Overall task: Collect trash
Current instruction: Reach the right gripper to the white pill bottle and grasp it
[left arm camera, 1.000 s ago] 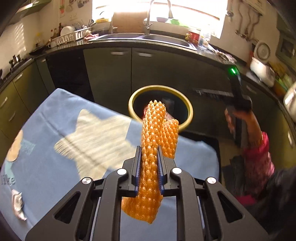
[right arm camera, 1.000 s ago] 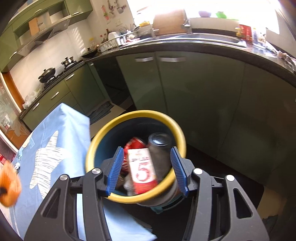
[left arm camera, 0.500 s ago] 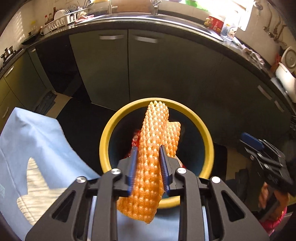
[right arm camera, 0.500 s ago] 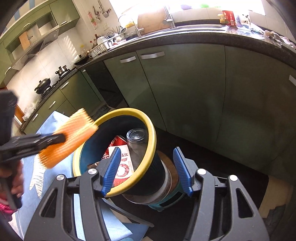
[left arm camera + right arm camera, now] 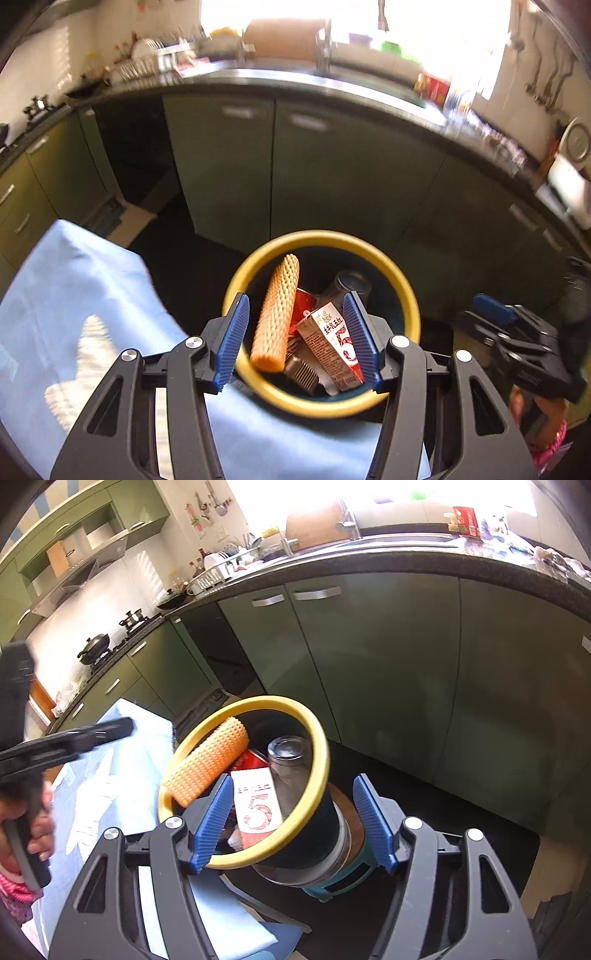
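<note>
Leaning against the yellow rim of the round bin (image 5: 404, 291): knobbly orange foam sleeve (image 5: 275, 317), beside red-and-white carton (image 5: 330, 349). Opening wide around nothing: left gripper (image 5: 295, 341), right gripper (image 5: 291, 821).

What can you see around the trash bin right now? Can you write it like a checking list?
Surface: blue cloth with a pale star print covers the table beside the bin.
Job's things: orange foam net leans free across the yellow rim of the trash bin; red-and-white carton and a dark cup lie inside.
Clutter: nothing seen on the cloth.
Grippers: left gripper above the bin, jaws opening, net released; right gripper jaws opening, holding nothing.
Cables: nothing seen.
Surroundings: green cabinets, dark counter, sink, dish rack, stove with wok.
</note>
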A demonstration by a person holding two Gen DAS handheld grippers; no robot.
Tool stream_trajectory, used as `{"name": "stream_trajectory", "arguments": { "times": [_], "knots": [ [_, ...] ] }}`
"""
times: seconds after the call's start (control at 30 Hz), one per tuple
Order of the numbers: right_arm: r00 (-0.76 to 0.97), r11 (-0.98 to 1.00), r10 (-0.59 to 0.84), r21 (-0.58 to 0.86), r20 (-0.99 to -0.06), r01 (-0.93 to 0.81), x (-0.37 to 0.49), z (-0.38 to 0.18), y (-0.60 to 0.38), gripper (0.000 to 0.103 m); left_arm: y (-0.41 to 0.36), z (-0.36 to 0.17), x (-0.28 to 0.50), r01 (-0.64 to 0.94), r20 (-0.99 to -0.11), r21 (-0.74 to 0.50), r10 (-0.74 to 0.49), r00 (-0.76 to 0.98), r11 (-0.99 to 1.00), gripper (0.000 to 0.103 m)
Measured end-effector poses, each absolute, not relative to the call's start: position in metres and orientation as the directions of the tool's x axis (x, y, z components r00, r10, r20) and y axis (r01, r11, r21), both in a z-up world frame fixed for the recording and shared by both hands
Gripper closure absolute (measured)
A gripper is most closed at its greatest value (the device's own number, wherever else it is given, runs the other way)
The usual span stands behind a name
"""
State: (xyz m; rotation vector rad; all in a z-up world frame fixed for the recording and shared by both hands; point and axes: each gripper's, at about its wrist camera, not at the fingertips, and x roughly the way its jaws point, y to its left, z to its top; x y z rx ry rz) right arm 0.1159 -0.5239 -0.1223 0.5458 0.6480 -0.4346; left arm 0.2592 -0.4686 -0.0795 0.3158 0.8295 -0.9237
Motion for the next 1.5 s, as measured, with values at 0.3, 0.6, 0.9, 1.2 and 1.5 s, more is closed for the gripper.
{"name": "stream_trajectory", "arguments": {
  "times": [0.3, 0.6, 0.9, 1.2, 1.5],
  "knots": [
    [0.717, 0.838, -0.182, 0.275, -0.673, 0.471, 0.133, -0.11, -0.485, 0.037, -0.313, -0.055, 0.236, 0.69, -0.623, -0.154, -0.611, 0.488, 0.708, 0.04],
    [0.715, 0.92, -0.125, 0.19, -0.688, 0.344, 0.174, -0.092, -0.416, 0.036, -0.156, -0.053, 0.216, 0.503, -0.546, -0.168, -0.505, 0.668, 0.848, 0.031],
    [0.703, 0.988, 0.027, 0.126, -0.711, 0.089, 0.239, -0.081, -0.308, 0.035, -0.014, -0.062, 0.222, 0.259, -0.507, -0.138, -0.293, 0.811, 0.956, 0.025],
    [0.6, 0.961, 0.252, 0.126, -0.759, -0.245, 0.307, -0.078, -0.178, 0.035, 0.093, -0.09, 0.218, -0.008, -0.489, -0.196, -0.09, 0.868, 0.981, 0.018],
    [0.483, 0.848, 0.439, 0.171, -0.758, -0.502, 0.321, -0.071, -0.063, 0.023, 0.115, -0.101, 0.215, -0.171, -0.498, -0.159, 0.071, 0.864, 0.972, 0.017]
  ]
}}
